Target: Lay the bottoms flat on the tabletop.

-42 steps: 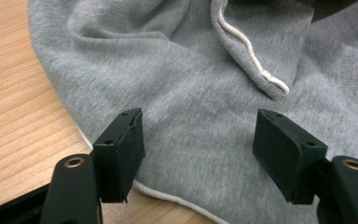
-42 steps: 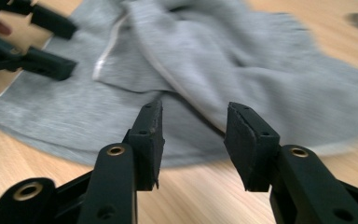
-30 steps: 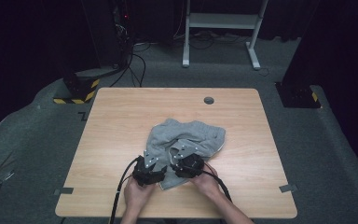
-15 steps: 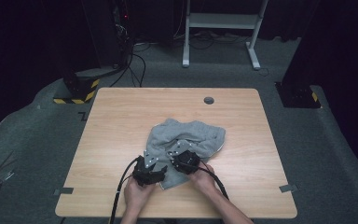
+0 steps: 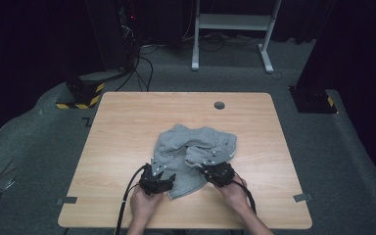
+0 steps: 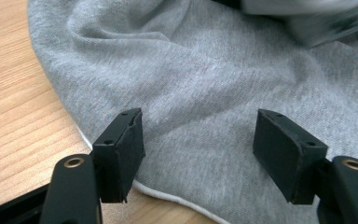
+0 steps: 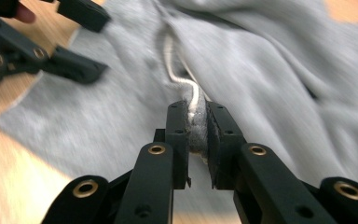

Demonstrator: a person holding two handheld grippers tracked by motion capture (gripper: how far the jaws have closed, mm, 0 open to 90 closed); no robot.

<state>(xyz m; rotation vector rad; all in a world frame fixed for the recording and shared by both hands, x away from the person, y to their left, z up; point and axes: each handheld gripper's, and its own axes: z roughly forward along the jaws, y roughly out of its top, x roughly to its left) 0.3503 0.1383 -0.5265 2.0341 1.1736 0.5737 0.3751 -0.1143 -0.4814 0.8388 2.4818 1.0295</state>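
Near the front middle of the wooden counter (image 5: pixel 127 127) lies a crumpled grey sweatshirt-like garment (image 5: pixel 196 147), though its exact kind is hard to tell. Its pale drawstring (image 7: pixel 192 93) runs into the right claw (image 7: pixel 198 128), whose jaws have just been closing and now pinch a bunched fold of the fabric. Just beside it, the left claw (image 6: pixel 198 151) stands wide apart over the garment's white-edged hem, gripping nothing.

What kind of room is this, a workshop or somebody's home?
Probably a lab or recording studio, not a home: a lone wooden table on grey carpet, dark surroundings, cables running to equipment behind, hazard-striped bases. A person works a grey garment with handheld grippers.
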